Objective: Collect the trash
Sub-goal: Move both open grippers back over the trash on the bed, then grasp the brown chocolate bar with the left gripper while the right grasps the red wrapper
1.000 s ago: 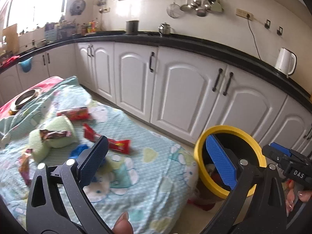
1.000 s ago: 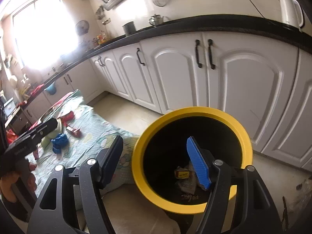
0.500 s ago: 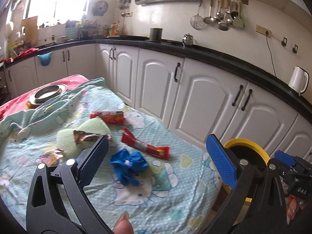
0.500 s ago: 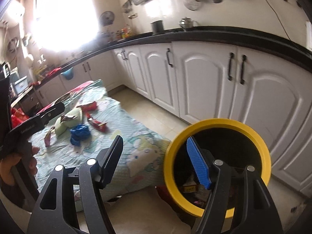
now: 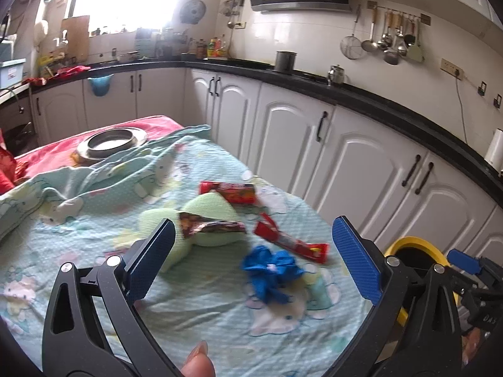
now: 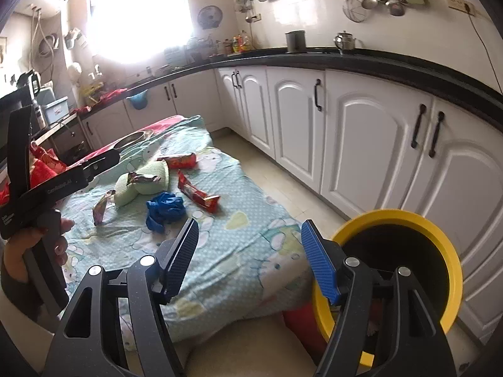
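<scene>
My left tool (image 5: pixel 251 251) gapes wide and empty, nearer than my equally empty, open right tool (image 6: pixel 250 259) to the crumpled blue plastic wad (image 5: pixel 272 271) lying just ahead on the pale-green cartoon-print sheet (image 5: pixel 204 308), left of the yellow-rimmed black bin (image 6: pixel 440 235).

Both wrist views angled down, sharing the bedsheet (image 5: pixel 220 298) litter

Left gripper (image 5: pixel 251 262) agape, right gripper (image 6: pixel 250 256) likewise (both empty)
</scene>
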Demonstrator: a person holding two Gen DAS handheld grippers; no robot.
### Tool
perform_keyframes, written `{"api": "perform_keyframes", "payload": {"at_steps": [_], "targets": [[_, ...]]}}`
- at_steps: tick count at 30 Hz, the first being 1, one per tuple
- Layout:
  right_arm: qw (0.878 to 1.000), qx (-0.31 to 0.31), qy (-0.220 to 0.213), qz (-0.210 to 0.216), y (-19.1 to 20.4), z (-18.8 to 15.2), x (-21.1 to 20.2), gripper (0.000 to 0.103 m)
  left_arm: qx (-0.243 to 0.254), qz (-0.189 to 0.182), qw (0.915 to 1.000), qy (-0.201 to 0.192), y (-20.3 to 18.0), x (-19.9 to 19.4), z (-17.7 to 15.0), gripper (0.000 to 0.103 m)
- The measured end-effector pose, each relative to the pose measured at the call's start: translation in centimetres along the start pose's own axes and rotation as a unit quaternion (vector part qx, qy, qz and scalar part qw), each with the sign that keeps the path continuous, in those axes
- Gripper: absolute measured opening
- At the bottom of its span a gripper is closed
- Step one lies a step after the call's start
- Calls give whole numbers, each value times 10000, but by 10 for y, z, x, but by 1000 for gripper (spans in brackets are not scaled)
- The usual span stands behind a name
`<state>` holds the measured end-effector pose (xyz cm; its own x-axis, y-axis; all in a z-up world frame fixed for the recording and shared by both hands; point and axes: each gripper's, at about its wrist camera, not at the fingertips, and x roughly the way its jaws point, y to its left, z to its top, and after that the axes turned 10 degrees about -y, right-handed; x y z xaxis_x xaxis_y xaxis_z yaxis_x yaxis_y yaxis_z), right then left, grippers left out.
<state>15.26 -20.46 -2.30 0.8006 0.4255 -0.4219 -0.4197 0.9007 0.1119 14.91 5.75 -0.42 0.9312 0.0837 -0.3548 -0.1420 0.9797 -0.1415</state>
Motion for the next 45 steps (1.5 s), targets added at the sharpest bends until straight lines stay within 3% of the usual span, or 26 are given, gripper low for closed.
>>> {"api": "perform_keyframes", "payload": {"at_steps": [8,14,19,28,35,37,41,43,45], "targets": [[9993,-275,84,245,21,13,34,65,413,237,9986,228,38,13,8,92],[9977,-538,227,353,36,22,68,65,1040,-53,9917,761,46,42,8,79],[9957,-688,499,381,42,23,99,59,1606,-285,9798,1157,41,68,3,67],[9880,-1012,1002,590,53,19,153,53,2313,-606,9581,1576,26,101,-6,58],[9793,-1346,1360,656,64,10,187,48,2416,-659,9503,1851,24,119,-11,48],[9765,-1421,1492,639,64,5,196,44,2376,-643,9501,1913,25,121,-13,40],[9753,-1487,1517,607,65,-5,198,38,2325,-612,9519,1898,26,121,-15,35],[9759,-1423,1527,637,64,-8,195,28,2249,-580,9541,1892,28,120,-13,25],[9772,-1326,1533,629,62,-10,192,23,2152,-562,9563,1897,31,120,-12,20]]}}
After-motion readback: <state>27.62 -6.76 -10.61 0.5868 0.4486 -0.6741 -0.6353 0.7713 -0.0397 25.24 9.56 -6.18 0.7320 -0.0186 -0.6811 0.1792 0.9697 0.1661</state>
